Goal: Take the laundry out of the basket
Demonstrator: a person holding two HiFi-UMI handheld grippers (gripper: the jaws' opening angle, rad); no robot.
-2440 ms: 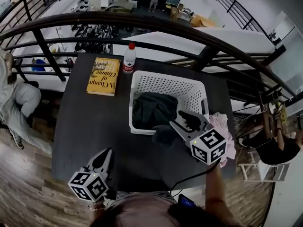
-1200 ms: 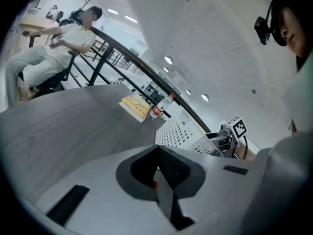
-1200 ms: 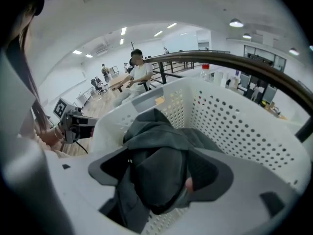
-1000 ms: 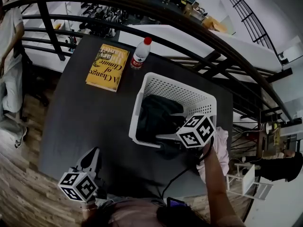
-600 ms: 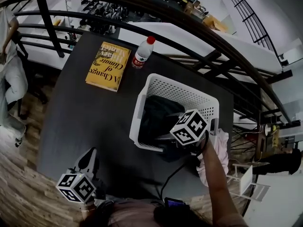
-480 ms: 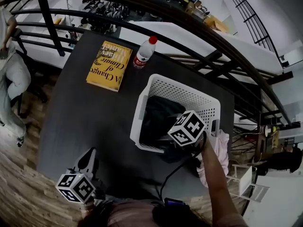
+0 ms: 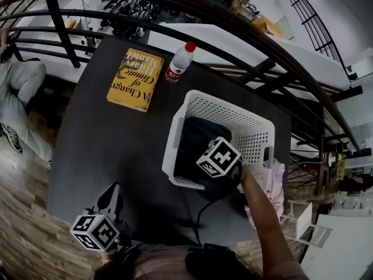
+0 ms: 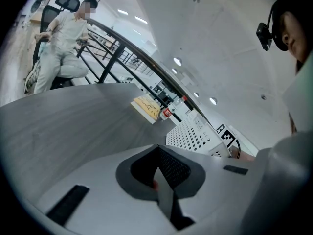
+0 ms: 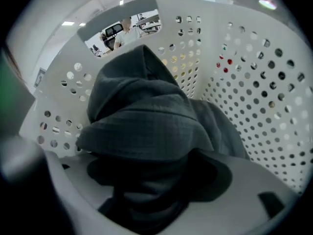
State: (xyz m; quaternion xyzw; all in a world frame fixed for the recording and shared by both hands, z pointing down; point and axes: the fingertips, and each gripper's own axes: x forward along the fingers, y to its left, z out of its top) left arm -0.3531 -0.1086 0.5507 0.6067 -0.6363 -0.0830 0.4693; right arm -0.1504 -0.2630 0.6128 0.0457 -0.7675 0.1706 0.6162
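Note:
A white perforated basket (image 7: 256,127) stands on the dark table (image 7: 111,139), and its wall (image 9: 254,77) fills the right gripper view. A dark grey garment (image 7: 195,136) lies bunched inside it, heaped up in front of the camera (image 9: 142,116). My right gripper (image 7: 204,150) is down in the basket; its jaws stand apart with folds of the garment between them (image 9: 146,199). My left gripper (image 7: 111,192) hovers over the table's near left corner, shut on nothing (image 8: 159,180). A pink cloth (image 7: 274,182) lies outside the basket on its right.
A yellow book (image 7: 135,79) and a red-capped bottle (image 7: 179,61) lie at the table's far side, left of the basket. A dark railing (image 7: 175,16) curves behind the table. A person (image 8: 58,48) sits beyond the table's left end.
My right gripper has moved left and down, from the basket's near right rim into the dark garment. The left gripper has stayed in place.

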